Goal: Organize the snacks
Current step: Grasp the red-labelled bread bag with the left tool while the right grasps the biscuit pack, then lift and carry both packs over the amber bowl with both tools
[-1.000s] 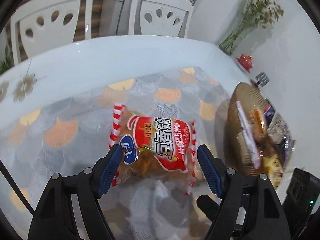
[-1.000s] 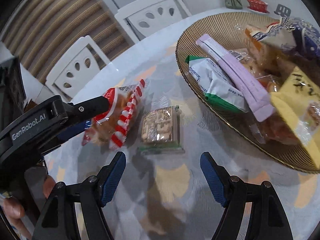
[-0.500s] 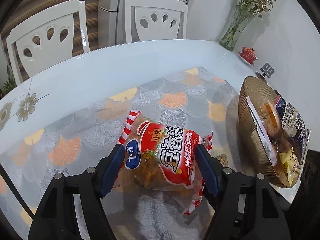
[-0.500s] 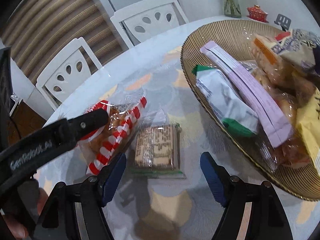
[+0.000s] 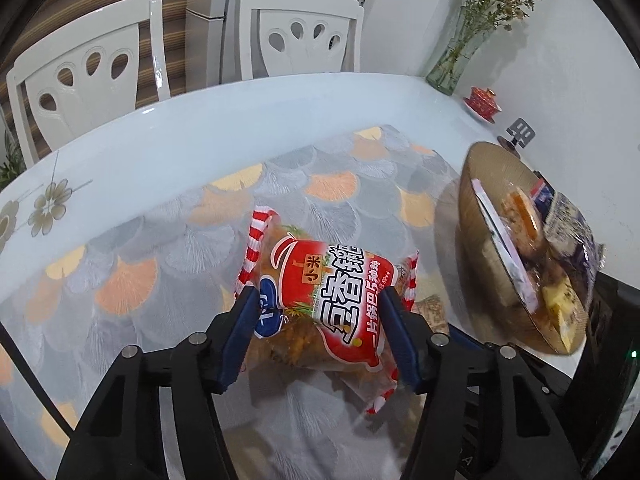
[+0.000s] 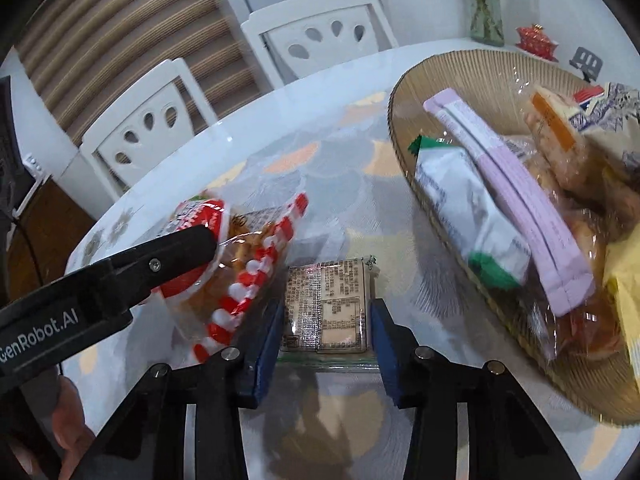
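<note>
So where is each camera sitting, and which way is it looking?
Left wrist: on the left gripper, looking down along its closing blue-padded jaws at the red-and-white striped snack bag between them; black fingers show.
Right wrist: on the right gripper, looking down at the flat clear-wrapped cracker pack between its closing jaws; a hand shows at lower left.
Shared: the striped bag, the ribbed brown snack bowl, the white chairs.

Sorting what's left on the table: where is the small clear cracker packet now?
In the right wrist view the cracker packet lies flat on the table between the closing right gripper jaws, beside the red snack bag, left of the basket.
</note>
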`<action>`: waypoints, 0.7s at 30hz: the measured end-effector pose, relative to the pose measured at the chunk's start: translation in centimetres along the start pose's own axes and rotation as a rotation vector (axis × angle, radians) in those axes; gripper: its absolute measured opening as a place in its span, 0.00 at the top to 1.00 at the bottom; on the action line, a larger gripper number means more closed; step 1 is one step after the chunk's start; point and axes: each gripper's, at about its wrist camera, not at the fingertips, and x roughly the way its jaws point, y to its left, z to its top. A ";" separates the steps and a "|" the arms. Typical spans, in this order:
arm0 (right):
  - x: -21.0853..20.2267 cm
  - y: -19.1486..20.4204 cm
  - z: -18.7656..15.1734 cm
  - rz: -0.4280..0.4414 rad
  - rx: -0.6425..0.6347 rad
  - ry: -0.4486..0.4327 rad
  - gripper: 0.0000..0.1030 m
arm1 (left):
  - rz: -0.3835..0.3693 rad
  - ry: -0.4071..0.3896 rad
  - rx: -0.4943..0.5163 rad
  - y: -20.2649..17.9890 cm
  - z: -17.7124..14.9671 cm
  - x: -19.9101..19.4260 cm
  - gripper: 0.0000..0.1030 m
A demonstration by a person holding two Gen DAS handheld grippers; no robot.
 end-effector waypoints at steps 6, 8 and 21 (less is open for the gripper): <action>-2.8 -0.9 -3.1 0.059 -0.045 0.048 0.59 | 0.017 0.019 0.048 -1.7 -3.8 -2.7 0.46; -4.1 -1.5 -4.5 0.069 -0.062 0.065 0.59 | 0.018 0.029 0.065 -2.5 -5.3 -3.6 0.47; -10.1 -5.4 -11.3 0.025 -0.282 0.214 0.59 | -0.032 0.120 0.167 -7.5 -13.7 -7.9 0.45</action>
